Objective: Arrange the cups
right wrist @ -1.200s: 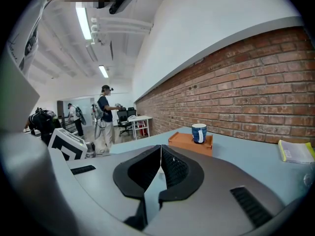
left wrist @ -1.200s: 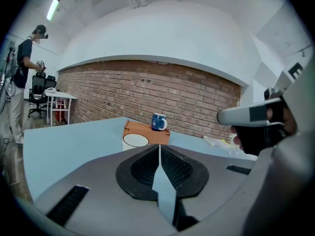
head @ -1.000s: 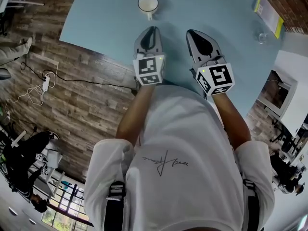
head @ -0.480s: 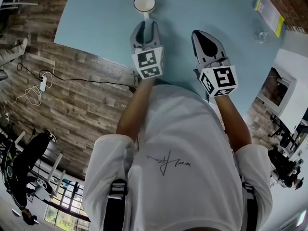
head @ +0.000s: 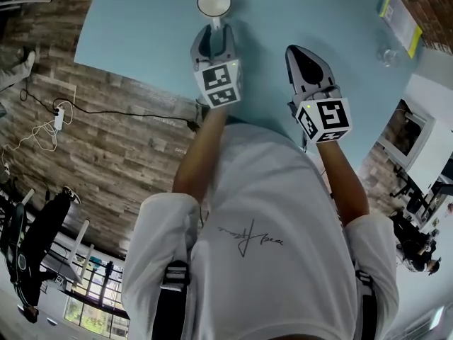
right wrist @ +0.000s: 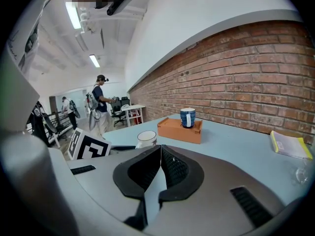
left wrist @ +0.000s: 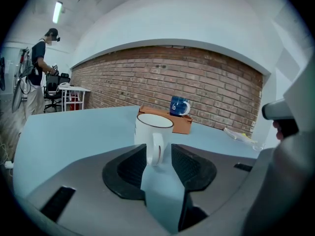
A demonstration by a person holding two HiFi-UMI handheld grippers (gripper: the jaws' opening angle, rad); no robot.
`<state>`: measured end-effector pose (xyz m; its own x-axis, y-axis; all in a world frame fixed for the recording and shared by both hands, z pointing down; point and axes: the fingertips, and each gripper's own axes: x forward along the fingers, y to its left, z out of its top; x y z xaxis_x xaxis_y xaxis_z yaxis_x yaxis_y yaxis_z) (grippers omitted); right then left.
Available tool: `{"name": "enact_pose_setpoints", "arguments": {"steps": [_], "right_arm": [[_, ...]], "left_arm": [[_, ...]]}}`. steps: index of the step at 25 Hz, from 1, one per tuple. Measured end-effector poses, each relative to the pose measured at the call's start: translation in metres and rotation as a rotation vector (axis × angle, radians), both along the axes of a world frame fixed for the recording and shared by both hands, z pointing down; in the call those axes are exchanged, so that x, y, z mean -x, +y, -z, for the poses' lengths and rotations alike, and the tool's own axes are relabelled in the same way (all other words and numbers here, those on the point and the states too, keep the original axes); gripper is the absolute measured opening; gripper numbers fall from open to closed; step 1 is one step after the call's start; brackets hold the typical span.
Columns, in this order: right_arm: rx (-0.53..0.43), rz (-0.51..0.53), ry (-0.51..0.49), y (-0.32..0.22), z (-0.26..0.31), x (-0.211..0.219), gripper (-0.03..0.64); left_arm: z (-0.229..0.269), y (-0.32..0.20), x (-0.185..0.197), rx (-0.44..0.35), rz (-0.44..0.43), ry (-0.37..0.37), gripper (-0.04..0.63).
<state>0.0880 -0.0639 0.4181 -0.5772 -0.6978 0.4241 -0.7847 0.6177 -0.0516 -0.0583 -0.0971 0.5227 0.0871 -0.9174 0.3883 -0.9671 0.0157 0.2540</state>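
Observation:
A white cup (head: 214, 3) stands on the light blue table (head: 141, 27), its handle turned toward me. My left gripper (head: 214, 37) has reached it, and its jaws have just been opening. In the left gripper view the cup (left wrist: 153, 130) stands just ahead, with its handle (left wrist: 157, 149) between the spread fingertips, and the pads do not press on it. My right gripper (head: 300, 54) hovers to the right, shut and empty. Farther back, a blue cup (left wrist: 179, 105) sits on an orange box (left wrist: 165, 120). The right gripper view shows the same blue cup (right wrist: 187, 117) on its box (right wrist: 180, 130).
A yellow booklet (head: 395, 16) and a small clear glass (head: 386, 54) lie near the table's right edge. A brick wall (left wrist: 197, 82) runs behind the table. People stand at desks in the far room (right wrist: 101, 104). Cables lie on the wooden floor (head: 56, 122).
My left gripper moved forward to the white cup and opened, so the handle now lies between its fingertips. The right gripper drifted slightly forward and stayed shut.

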Motion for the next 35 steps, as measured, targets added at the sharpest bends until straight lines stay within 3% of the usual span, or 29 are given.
{"name": "enact_pose_setpoints", "arguments": {"steps": [19,23,35], "right_arm": [[0.052,-0.073,0.019,-0.010,-0.015,-0.017,0.021],[0.058,-0.079,0.020,-0.011,-0.018,-0.019,0.021],[0.064,-0.070,0.022,-0.010,-0.022,-0.016,0.021]], "left_arm": [[-0.010,-0.014,0.009,-0.009,0.034,-0.012,0.138],[-0.010,-0.014,0.011,-0.014,0.045,-0.037,0.078],[0.002,-0.018,0.018,-0.047,0.013,-0.099,0.060]]}}
